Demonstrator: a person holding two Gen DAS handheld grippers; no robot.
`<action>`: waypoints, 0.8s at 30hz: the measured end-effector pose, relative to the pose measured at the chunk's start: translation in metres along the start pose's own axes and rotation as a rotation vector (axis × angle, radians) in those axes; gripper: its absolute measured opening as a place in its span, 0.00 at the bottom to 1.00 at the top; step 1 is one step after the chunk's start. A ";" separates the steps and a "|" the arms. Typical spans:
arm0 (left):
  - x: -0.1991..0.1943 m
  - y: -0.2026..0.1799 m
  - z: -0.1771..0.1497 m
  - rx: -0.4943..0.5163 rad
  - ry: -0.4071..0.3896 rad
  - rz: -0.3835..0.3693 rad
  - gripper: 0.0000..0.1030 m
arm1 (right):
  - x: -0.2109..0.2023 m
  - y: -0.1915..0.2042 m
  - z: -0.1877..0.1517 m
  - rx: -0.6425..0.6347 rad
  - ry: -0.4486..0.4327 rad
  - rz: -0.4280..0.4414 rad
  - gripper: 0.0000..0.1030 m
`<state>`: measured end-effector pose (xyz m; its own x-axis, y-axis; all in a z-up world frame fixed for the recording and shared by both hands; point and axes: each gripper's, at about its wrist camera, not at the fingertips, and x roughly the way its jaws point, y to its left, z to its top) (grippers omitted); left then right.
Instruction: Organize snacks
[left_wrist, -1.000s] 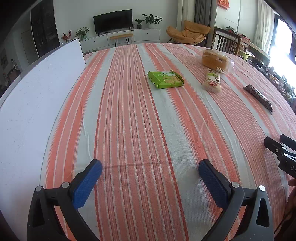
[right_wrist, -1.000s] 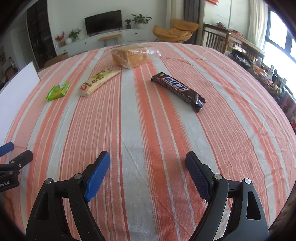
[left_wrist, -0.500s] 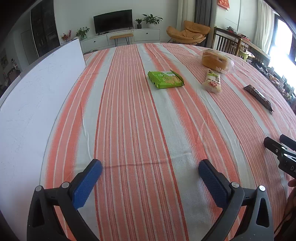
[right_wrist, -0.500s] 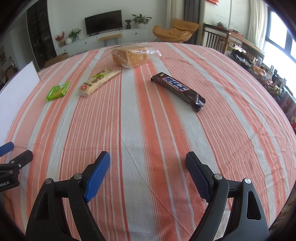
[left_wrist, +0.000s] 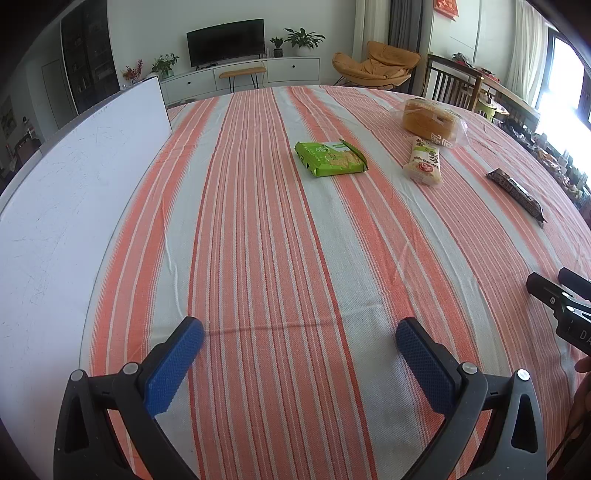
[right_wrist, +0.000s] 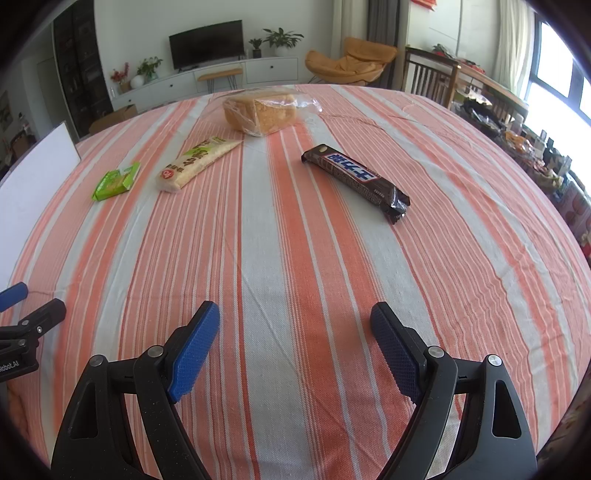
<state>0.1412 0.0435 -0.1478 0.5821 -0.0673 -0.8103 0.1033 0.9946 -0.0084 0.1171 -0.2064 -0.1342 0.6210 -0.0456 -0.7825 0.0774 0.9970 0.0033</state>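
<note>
Nothing has moved since a second ago. Both grippers hang still over the striped bench (left_wrist: 258, 229), jaws wide apart and holding nothing: left gripper (left_wrist: 299, 341), right gripper (right_wrist: 295, 325). To start well, I think each should go for the closest snack and pinch it across its narrow side. Ahead of the right one lies the chocolate bar (right_wrist: 356, 179). Far ahead of the left one lies the green cracker pack (left_wrist: 330, 158), then the long rice snack (left_wrist: 424, 162), then the bagged bread (left_wrist: 430, 118).

An orange-and-white striped cloth (right_wrist: 295, 240) covers the worktop, bearing a green cracker packet (left_wrist: 330, 158), a cream, green-printed packet (right_wrist: 195, 162), a golden-brown bagged loaf (right_wrist: 260, 112), a dark brown, blue-lettered bar (right_wrist: 354, 179), beside a white board (left_wrist: 66, 192).
</note>
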 end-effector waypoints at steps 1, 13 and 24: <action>0.000 0.000 0.000 0.000 0.000 0.000 1.00 | 0.000 0.000 0.000 0.000 0.000 0.000 0.84; 0.017 0.009 0.054 -0.140 0.076 -0.111 0.99 | 0.000 0.000 0.000 -0.002 0.001 0.005 0.86; 0.092 -0.013 0.150 -0.205 0.147 -0.001 0.81 | 0.002 0.003 0.000 -0.007 0.004 0.010 0.87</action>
<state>0.3146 0.0126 -0.1338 0.4569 -0.0711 -0.8867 -0.0709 0.9907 -0.1160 0.1183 -0.2032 -0.1356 0.6189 -0.0358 -0.7846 0.0662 0.9978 0.0067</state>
